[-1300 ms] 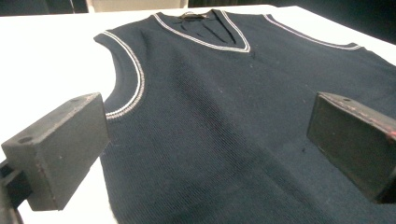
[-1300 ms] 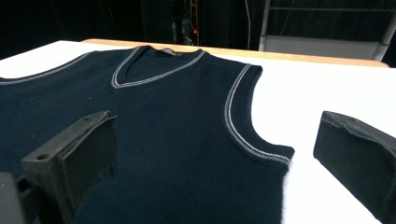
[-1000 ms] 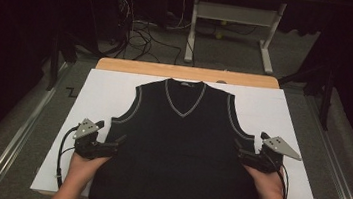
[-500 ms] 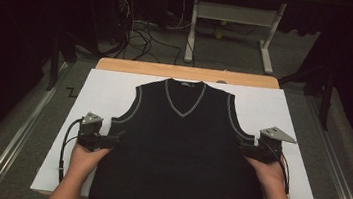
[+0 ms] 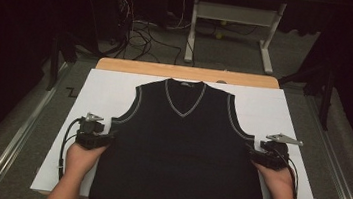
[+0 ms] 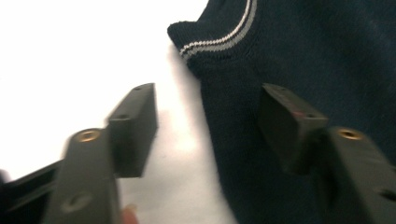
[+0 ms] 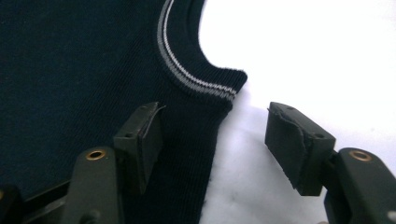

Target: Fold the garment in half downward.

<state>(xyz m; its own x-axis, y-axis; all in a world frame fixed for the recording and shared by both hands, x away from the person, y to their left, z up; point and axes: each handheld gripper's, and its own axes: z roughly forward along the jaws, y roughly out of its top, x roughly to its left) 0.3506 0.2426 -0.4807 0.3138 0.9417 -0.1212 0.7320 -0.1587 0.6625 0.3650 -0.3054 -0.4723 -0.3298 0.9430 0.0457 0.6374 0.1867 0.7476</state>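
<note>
1. High view first: one dark knit vest (image 5: 181,150) lies flat, front up, on a white board (image 5: 105,91) that covers most of the table (image 5: 187,72). I'll place everything else off the vest.
2. Left gripper (image 5: 104,139) sits at the vest's left side seam, just below the armhole. In the left gripper view (image 6: 205,126) its jaws are spread partway and have just been closing. One jaw is over the board, the other over the knit, and the vest's edge (image 6: 210,121) runs between them. The pads aren't pressing on it yet.
3. Right gripper (image 5: 253,156) mirrors that at the vest's right side seam. In the right gripper view (image 7: 215,135) its jaws have also just been closing, and they straddle the seam below the striped armhole trim (image 7: 196,81) without touching it.
4. My read is that this is the grab step: both sides are lined up for a pinch, probably to fold or lift the vest.
5. Next move, I'd guess: close all the way on both seams together and catch both layers of fabric. A one-sided grip would skew the vest.
6. Count: one vest, one board, two grippers, two hands (image 5: 82,156).
</note>
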